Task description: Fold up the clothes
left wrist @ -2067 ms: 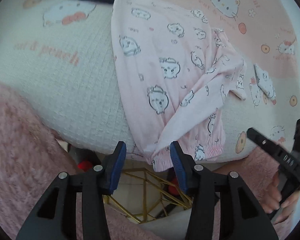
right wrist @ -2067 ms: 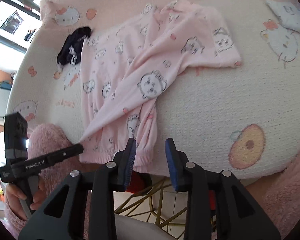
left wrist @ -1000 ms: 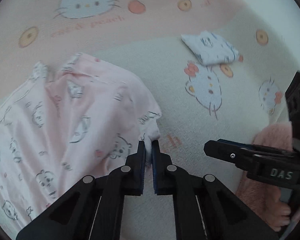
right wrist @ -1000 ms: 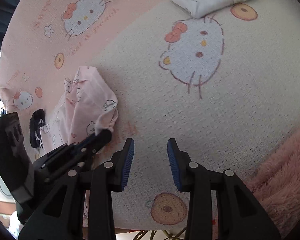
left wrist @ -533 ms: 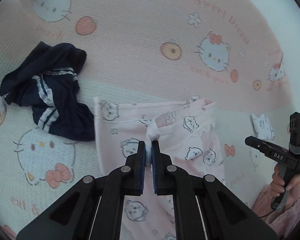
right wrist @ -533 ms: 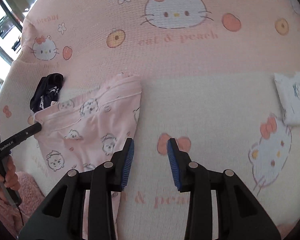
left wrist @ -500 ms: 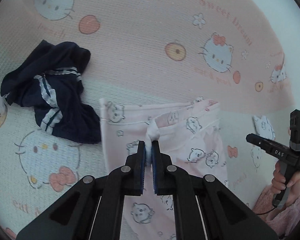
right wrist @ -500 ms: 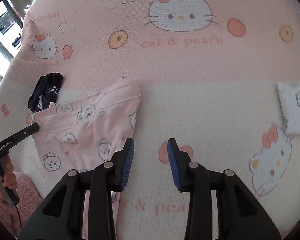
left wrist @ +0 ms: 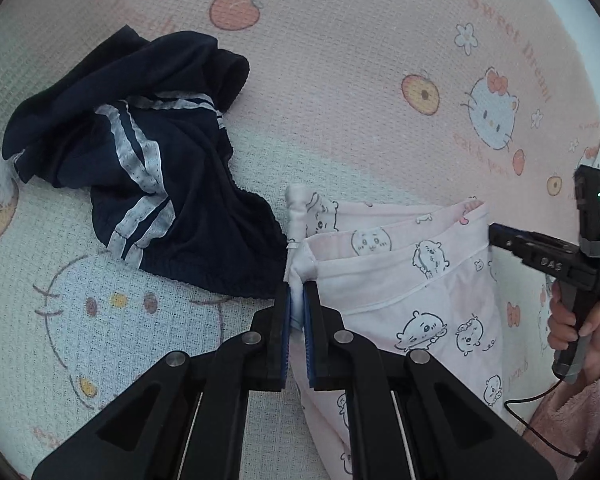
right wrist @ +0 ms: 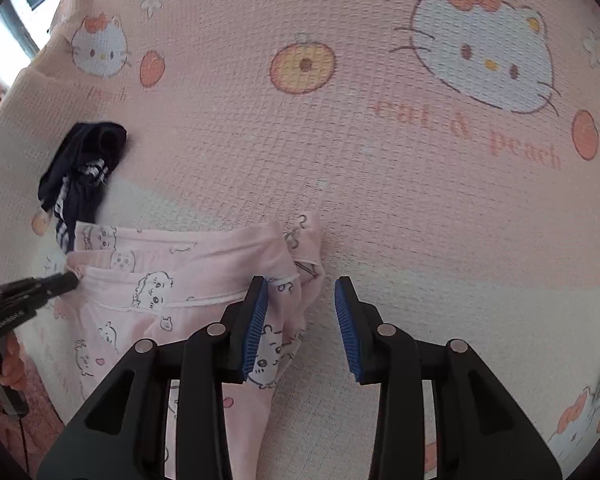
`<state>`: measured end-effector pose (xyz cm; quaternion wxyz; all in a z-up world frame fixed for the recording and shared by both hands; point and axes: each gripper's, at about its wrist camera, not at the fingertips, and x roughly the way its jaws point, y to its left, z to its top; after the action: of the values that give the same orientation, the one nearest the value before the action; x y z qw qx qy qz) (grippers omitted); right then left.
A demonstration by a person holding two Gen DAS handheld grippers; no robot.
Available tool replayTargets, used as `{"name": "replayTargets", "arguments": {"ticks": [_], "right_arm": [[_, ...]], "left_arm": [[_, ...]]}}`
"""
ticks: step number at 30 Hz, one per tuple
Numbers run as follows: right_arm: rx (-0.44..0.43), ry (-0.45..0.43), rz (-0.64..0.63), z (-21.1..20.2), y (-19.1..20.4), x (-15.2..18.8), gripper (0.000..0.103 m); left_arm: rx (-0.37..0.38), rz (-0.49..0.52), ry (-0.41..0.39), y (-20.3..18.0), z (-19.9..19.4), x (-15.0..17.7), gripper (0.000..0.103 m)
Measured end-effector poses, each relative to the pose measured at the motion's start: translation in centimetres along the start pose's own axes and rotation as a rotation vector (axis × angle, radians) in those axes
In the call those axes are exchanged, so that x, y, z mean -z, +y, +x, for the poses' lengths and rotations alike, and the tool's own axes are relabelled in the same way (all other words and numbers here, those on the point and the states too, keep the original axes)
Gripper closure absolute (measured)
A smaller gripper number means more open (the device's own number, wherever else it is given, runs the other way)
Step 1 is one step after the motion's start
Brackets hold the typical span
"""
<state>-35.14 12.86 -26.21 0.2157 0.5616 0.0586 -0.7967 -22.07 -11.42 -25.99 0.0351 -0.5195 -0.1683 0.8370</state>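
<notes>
1. While the left gripper (left wrist: 296,320) pinches tight, a bunched white-pink corner of the pink pants (left wrist: 412,280) sits squeezed between its blue pads, jaws nearly together.
2. Pants lie spread on the bedsheet (left wrist: 340,100), folded edge up top, cartoon animal faces all over them.
3. Right gripper (right wrist: 302,320) stands partly apart, nothing clamped; its left pad (right wrist: 256,320) hovers over the pants' other corner, the right pad (right wrist: 348,328) over bare sheet. Whether the left pad touches cloth, I cannot tell.
4. Seen from the left wrist, the right gripper's tip sits right at the pants' far top corner, a hand (left wrist: 572,328) wrapped around its handle.
5. Dark shorts (left wrist: 140,152) with white stripes lie crumpled just left of the pants, touching their edge.
6. Writing now: the right gripper's body reads "DAS" in the left view; the left gripper's label in the right view is too small to read for sure.
7. Sheet print reads "cat & peach" in the right view, and "Sweet Dream" curves along the edge in the left view.
8. Fuzzy pink sleeve (left wrist: 572,420) peeks in at lower right of the left view.
</notes>
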Motion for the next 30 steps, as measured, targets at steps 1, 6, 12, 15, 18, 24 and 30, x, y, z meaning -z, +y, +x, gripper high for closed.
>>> {"name": "replayTargets", "arguments": {"ticks": [1,6,12,15,18,24,30], "right_arm": [[-0.016,0.031,-0.011,0.9,0.4,-0.1,0.068],[0.034,0.057,-0.039,2.0,1.3,0.1,0.068],[0.098,0.039,0.100,1.1,-3.5,0.2,0.068],[0.111,0.000,0.123,-0.1,-4.5,0.3,0.068],[0.119,-0.042,0.150,-1.1,-5.4,0.3,0.068],[0.040,-0.054,0.061,-1.3,-3.4,-0.8,0.066],[0.101,0.009,-0.055,1.1,-1.0,0.4,0.065]], "left_arm": [[0.010,-0.002,-0.010,0.0,-0.1,-0.1,0.096],[0.031,0.047,-0.078,-1.3,-1.0,-0.3,0.096],[-0.013,0.090,-0.050,-2.0,0.7,-1.5,0.096],[-0.023,0.085,-0.034,-1.6,1.9,-2.1,0.096],[-0.035,0.091,-0.038,-1.3,2.5,-2.7,0.096],[0.020,-0.008,-0.065,1.0,1.8,-2.9,0.095],[0.017,0.104,-0.033,-1.0,2.0,-1.9,0.094]]}}
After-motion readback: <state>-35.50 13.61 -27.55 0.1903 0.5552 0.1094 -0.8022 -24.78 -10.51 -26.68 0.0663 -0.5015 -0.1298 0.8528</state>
